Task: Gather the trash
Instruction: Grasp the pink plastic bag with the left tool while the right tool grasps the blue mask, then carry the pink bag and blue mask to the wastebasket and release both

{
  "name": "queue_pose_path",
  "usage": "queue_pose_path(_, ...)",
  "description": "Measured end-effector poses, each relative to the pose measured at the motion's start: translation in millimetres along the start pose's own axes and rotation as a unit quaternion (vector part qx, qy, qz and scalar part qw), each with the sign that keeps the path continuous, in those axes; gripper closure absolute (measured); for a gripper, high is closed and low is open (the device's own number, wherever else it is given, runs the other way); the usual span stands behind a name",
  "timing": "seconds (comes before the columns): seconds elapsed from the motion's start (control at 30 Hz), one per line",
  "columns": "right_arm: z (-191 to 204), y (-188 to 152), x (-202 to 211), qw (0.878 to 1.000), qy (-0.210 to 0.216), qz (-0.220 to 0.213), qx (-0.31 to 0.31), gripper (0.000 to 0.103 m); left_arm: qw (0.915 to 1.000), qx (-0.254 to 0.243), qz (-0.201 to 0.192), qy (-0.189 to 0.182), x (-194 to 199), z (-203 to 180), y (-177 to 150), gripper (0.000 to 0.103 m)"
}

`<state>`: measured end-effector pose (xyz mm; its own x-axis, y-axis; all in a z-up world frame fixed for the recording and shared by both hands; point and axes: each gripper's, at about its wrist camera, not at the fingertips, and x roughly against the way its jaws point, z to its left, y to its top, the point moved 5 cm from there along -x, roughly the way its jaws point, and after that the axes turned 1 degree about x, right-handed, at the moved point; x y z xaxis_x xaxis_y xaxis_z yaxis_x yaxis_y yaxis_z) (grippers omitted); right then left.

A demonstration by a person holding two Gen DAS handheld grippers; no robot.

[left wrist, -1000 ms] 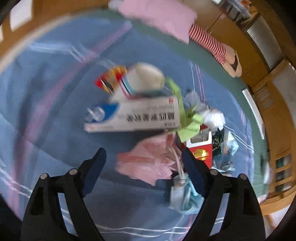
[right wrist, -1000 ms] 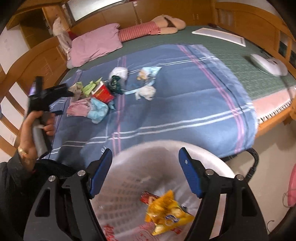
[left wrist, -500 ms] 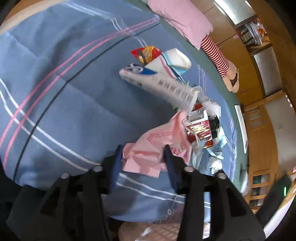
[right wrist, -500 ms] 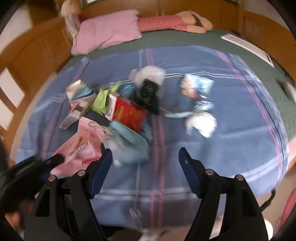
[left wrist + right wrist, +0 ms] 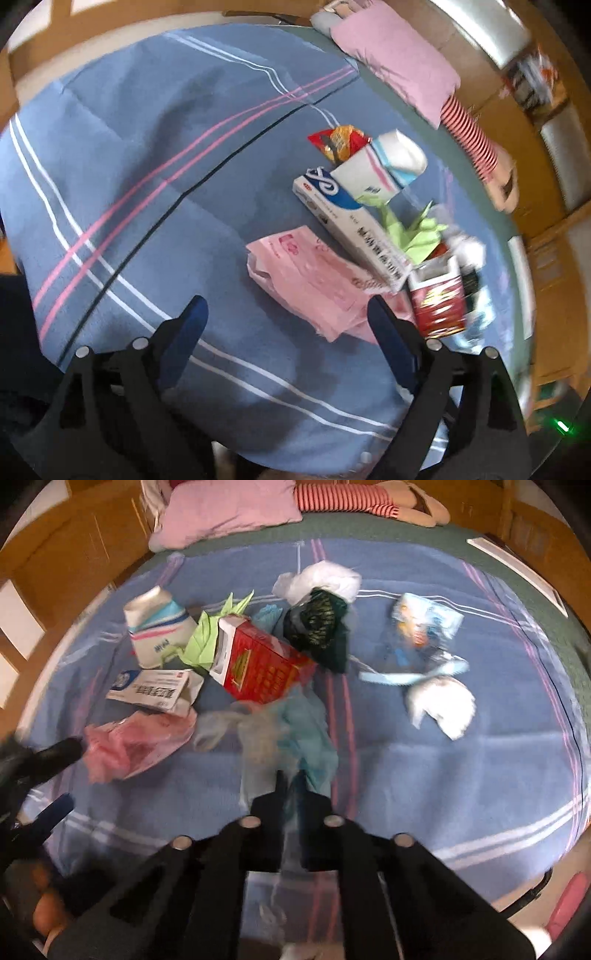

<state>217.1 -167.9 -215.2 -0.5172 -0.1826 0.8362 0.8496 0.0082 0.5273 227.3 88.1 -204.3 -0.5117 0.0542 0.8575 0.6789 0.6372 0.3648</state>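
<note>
Tongs (image 5: 290,775) now around teal bag (image 5: 310,731)

Wooden bed frame (image 5: 85,550), blue striped blanket (image 5: 461,775).

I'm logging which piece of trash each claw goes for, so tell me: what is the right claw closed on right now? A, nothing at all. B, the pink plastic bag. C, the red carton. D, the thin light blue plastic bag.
D: the right claw is shut with the thin light blue plastic bag bunched between its tips, while the red carton and pink plastic bag lie apart on the blanket.
</note>
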Motion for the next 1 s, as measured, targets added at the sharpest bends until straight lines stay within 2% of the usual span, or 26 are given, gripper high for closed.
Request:
queue_pose_path(0.07, -8.9, -9.4, 19.5, 1.0, 0.017, -0.016, -0.016, 0.097, 0.9992, -0.034, 0.004, 0.023, -7.3, -8.5, -1.7, 0.011)
queue_pose_path(0.1, -15.1, -14.8, 29.8, 0.999, 0.029, -0.026, -0.027, 0.097, 0.9985, -0.049, 0.008, 0.023, -9.9, -11.6, -3.4, 0.011)
queue_pose_path(0.13, -18.4, -18.8, 36.0, 0.998, 0.035, -0.032, -0.035, 0.097, 0.9974, -0.069, 0.018, 0.011, -14.6, -17.5, -6.5, 0.017)
queue_pose_path(0.17, -21.5, -22.9, 41.7, 0.998, 0.038, -0.038, -0.043, 0.097, 0.9955, -0.087, 0.036, 0.0, -19.9, -22.0, -10.7, 0.039)
queue_pose_path(0.27, -30.7, -29.6, 56.9, 0.996, 0.046, -0.057, -0.06, 0.097, 0.992, -0.102, 0.071, -0.019, -29.0, -26.0, -18.7, 0.072)
queue_pose_path(0.3, -32.1, -29.1, 59.6, 0.995, 0.046, -0.061, -0.062, 0.097, 0.9921, -0.101, 0.07, -0.026, -27.9, -25.6, -18.3, 0.075)
queue_pose_path(0.37, -35.0, -28.5, 63.9, 0.994, 0.044, -0.069, -0.07, 0.098, 0.9924, -0.104, 0.059, -0.03, -23.9, -25.3, -15.7, 0.088)
queue_pose_path(0.4, -35.3, -29.0, 66.3, 0.994, 0.045, -0.071, -0.074, 0.098, 0.9921, -0.107, 0.056, -0.035, -22.2, -25.5, -15.7, 0.091)
queue_pose_path(0.63, -40.0, -31.4, 65.0, 0.992, 0.043, -0.08, -0.084, 0.097, 0.9911, -0.096, 0.054, -0.075, -6.9, -22.9, -17.9, 0.093)
queue_pose_path(0.7, -39.5, -32.1, 60.9, 0.993, 0.042, -0.074, -0.081, 0.097, 0.9914, -0.094, 0.043, -0.081, -0.3, -21.9, -17.2, 0.093)
queue_pose_path(0.77, -35.7, -31.1, 55.0, 0.994, 0.045, -0.066, -0.075, 0.096, 0.9926, -0.097, 0.021, -0.07, 5.3, -23.1, -16.4, 0.093)
queue_pose_path(0.83, -29.1, -28.3, 46.0, 0.996, 0.036, -0.054, -0.065, 0.078, 0.9934, -0.098, 0.007, -0.058, 8.1, -23.2, -14.6, 0.093)
queue_pose_path(0.87, -24.8, -26.5, 39.8, 0.997, 0.02, -0.046, -0.054, 0.052, 0.9939, -0.096, 0.003, -0.054, 9.0, -22.1, -13.6, 0.093)
queue_pose_path(0.9, -20.5, -25.1, 34.5, 0.998, 0.002, -0.042, -0.043, 0.032, 0.9942, -0.094, 0.0, -0.052, 8.8, -21.8, -12.6, 0.093)
queue_pose_path(1.0, -8.6, -24.5, 15.9, 0.999, -0.038, -0.025, 0.001, 0.031, 0.9942, -0.099, -0.013, -0.041, 10.8, -21.6, -10.3, 0.093)
